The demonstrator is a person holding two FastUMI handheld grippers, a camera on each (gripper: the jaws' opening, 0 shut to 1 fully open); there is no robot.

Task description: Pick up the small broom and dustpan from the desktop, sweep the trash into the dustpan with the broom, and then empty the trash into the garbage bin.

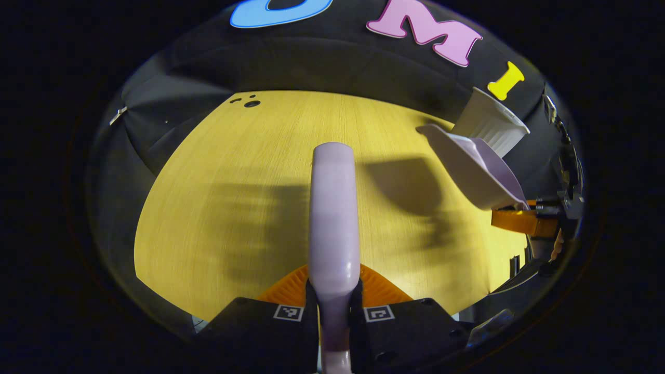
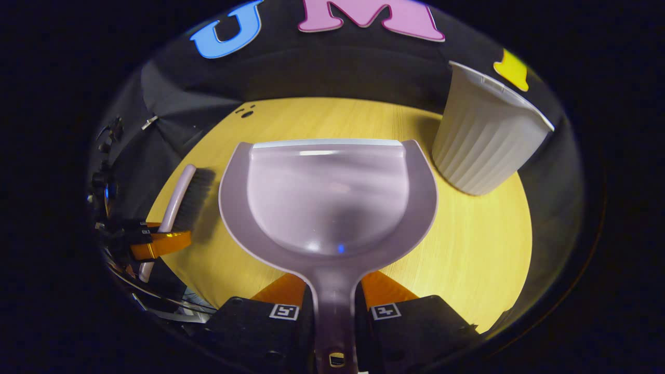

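Note:
In the left gripper view my left gripper [image 1: 333, 306] is shut on the pale lilac handle of the small broom [image 1: 333, 208], which points away over the yellow wooden desktop [image 1: 234, 208]. In the right gripper view my right gripper [image 2: 333, 311] is shut on the handle of the lilac dustpan [image 2: 327, 197], held level above the desk with nothing showing in its scoop. The left view shows that dustpan [image 1: 470, 166] tilted at the right, beside the white ribbed garbage bin [image 1: 491, 124]. The right view shows the broom [image 2: 184, 195], bristles dark, at the left, and the bin [image 2: 483, 135] at the far right.
Small dark specks [image 1: 248, 101] lie on the desk's far edge near the black cloth wall; the right view shows these specks [image 2: 245, 111] too. Shadows of both tools fall across the desktop. The desk's near edge runs just in front of both grippers.

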